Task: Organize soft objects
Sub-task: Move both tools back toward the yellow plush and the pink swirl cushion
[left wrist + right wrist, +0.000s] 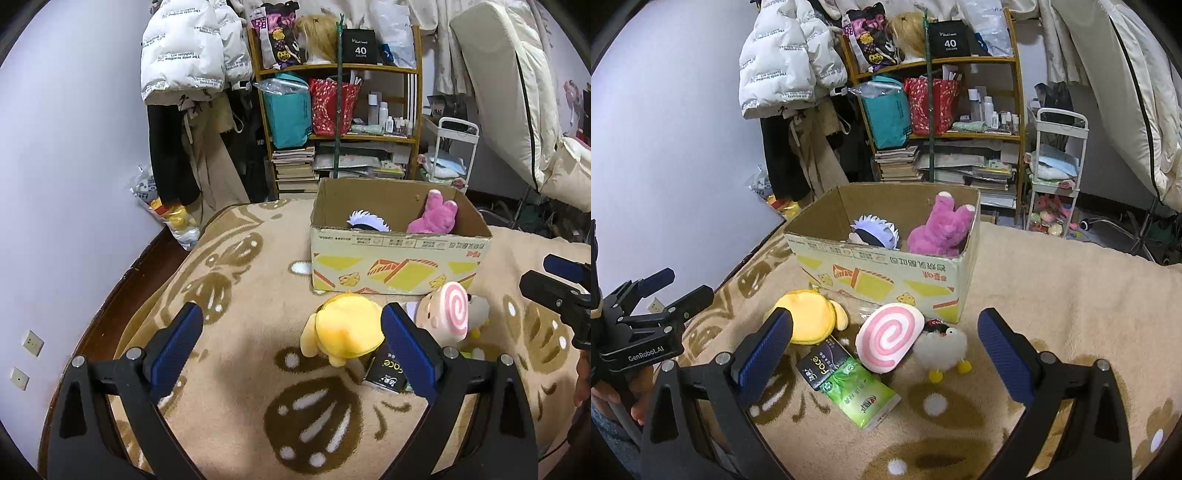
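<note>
Two toys are already lying in the box point(886, 273), beyond both grippers. Left gripper point(291, 347) and right gripper point(884, 345) are hovering wide apart, holding nothing, likely readying to grab the yellow plush point(345, 328) and swirl plush point(888, 338) just ahead.

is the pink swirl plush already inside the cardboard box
No, the pink swirl plush lies on the blanket in front of the cardboard box, next to the white fluffy toy.

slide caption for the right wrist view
Open right gripper above swirl plush on blanket; two toys in cardboard box.
</note>
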